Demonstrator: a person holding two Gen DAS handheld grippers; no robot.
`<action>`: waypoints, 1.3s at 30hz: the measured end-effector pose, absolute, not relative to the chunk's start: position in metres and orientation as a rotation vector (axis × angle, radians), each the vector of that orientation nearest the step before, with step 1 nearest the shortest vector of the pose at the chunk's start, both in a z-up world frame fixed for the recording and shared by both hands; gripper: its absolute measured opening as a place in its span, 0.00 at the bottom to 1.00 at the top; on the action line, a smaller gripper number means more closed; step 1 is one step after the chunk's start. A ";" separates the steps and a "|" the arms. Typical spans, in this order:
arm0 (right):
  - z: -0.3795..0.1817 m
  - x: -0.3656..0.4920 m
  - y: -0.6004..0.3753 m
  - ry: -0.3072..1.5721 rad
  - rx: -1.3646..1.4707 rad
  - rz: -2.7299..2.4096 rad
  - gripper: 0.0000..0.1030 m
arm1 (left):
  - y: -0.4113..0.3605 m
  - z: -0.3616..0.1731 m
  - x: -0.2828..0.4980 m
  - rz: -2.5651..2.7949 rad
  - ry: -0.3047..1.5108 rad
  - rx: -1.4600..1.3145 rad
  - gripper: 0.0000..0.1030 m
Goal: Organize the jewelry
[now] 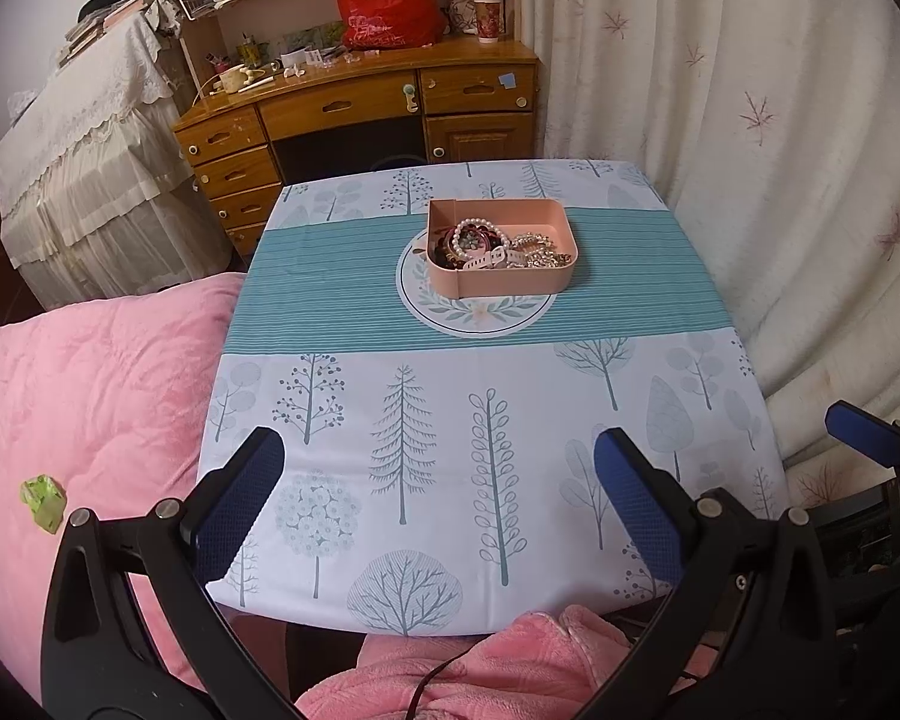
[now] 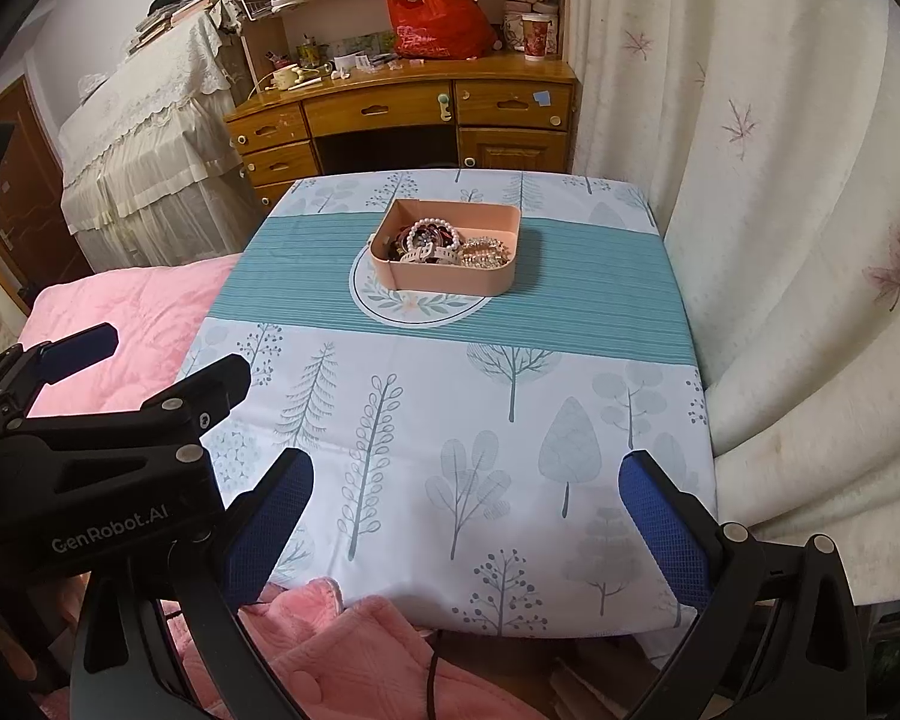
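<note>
Pink tray [image 1: 561,240] sits mid-bench on the teal band of the cloth [image 1: 342,312], well ahead of both tools. Contents heaped: pearl bracelet [image 1: 477,225], pale watch strap [image 1: 486,260], glittery chains [image 1: 540,252], dark items, possibly tangled. Left tongs [image 1: 438,480] spread wide, empty, over the near bench edge. Right tongs [image 2: 468,492] likewise wide, empty. Step in hand, by my reading: reach in. Advise taking 1 top-lying piece, lifting slowly, with the other tongs steadying the tray wall.

A red bag [image 1: 388,7] sits on the wooden desk [image 1: 354,102].
</note>
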State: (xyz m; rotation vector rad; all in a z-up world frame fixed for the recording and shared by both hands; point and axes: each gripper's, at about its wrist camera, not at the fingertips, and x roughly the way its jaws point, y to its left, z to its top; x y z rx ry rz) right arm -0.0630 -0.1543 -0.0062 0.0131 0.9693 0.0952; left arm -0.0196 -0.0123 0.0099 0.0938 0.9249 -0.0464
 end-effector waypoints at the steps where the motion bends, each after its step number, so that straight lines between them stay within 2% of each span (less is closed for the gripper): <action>1: -0.006 -0.063 -0.154 0.970 0.013 0.095 1.00 | -0.012 0.010 -0.020 -0.046 0.924 0.094 1.00; 39: -0.022 -0.066 -0.154 1.021 0.015 0.087 1.00 | -0.011 0.009 -0.022 -0.047 0.922 0.096 1.00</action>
